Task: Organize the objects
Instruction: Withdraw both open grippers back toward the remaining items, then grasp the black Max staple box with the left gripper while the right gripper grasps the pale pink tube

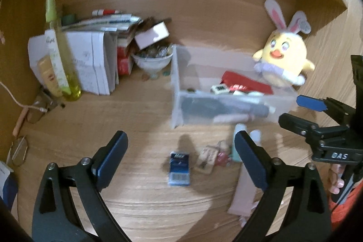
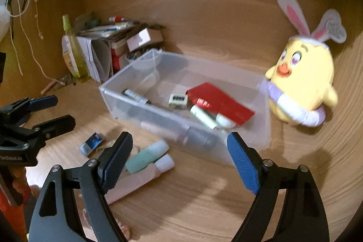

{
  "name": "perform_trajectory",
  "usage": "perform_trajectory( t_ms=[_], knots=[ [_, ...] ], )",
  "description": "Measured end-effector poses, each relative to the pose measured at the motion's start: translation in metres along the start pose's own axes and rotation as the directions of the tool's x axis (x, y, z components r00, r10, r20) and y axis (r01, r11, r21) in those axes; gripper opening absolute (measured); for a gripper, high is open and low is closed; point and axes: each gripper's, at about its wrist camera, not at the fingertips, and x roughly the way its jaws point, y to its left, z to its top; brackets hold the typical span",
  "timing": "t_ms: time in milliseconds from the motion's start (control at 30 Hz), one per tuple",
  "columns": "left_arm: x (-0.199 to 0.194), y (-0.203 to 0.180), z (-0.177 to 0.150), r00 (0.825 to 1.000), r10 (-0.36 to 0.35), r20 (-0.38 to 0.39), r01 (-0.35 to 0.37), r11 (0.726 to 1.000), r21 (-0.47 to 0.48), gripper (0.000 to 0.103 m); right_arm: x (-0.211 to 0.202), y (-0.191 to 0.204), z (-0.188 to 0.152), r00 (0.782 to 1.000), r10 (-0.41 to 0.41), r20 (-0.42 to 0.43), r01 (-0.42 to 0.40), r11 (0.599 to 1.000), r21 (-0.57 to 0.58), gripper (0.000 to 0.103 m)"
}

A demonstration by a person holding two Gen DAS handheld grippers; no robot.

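A clear plastic bin (image 1: 177, 74) (image 2: 109, 94) stands on the wooden desk and holds a red packet (image 2: 222, 103), a white cube (image 2: 178, 101), tubes and a dark bottle. In front of it lie a blue packet (image 1: 179, 168) (image 2: 91, 143), a teal tube (image 2: 145, 157), a white-capped pink tube (image 2: 145, 176) and a small tag (image 1: 206, 157). My left gripper (image 1: 179, 155) is open above the blue packet. My right gripper (image 2: 179, 155) is open, empty, over the tubes near the bin's front wall; it also shows in the left wrist view (image 1: 292, 110).
A yellow plush chick with bunny ears (image 1: 283, 58) (image 2: 301, 85) leans by the bin's right end. At the back left stand a yellow-green bottle (image 1: 59, 51), stacked books and papers (image 1: 95, 60) and a bowl of small items (image 1: 152, 58). Glasses (image 1: 19, 151) lie at far left.
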Motion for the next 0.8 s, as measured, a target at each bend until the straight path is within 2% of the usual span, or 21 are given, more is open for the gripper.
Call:
perform_trajectory(
  t_ms=[233,433,667,733,800],
  knots=[
    [0.021,0.013,-0.019,0.996,0.016,-0.087,-0.016,1.000,0.001,0.096,0.026,0.014,-0.021,0.992,0.061,-0.109,-0.059,0.998,0.019,0.083],
    [0.031,0.016,-0.030,0.990,0.028,-0.141,-0.026,1.000,0.016,0.096,0.053,0.034,-0.039,0.968,0.103,-0.231,-0.104,0.995,0.007,0.083],
    [0.037,0.014,-0.035,0.984,0.025,-0.178,-0.018,0.999,0.043,0.096,0.061,0.036,-0.046,0.967,0.068,-0.247,-0.069,0.998,0.003,0.082],
    [0.041,0.014,-0.035,0.980,0.022,-0.199,-0.014,0.999,0.041,0.096,0.060,0.034,-0.046,0.969,0.063,-0.240,-0.063,0.998,0.006,0.075],
    [0.045,0.015,-0.034,0.976,0.025,-0.216,-0.017,0.999,0.038,0.096,0.058,0.032,-0.047,0.972,0.044,-0.232,-0.046,0.999,-0.006,0.062]
  ],
)
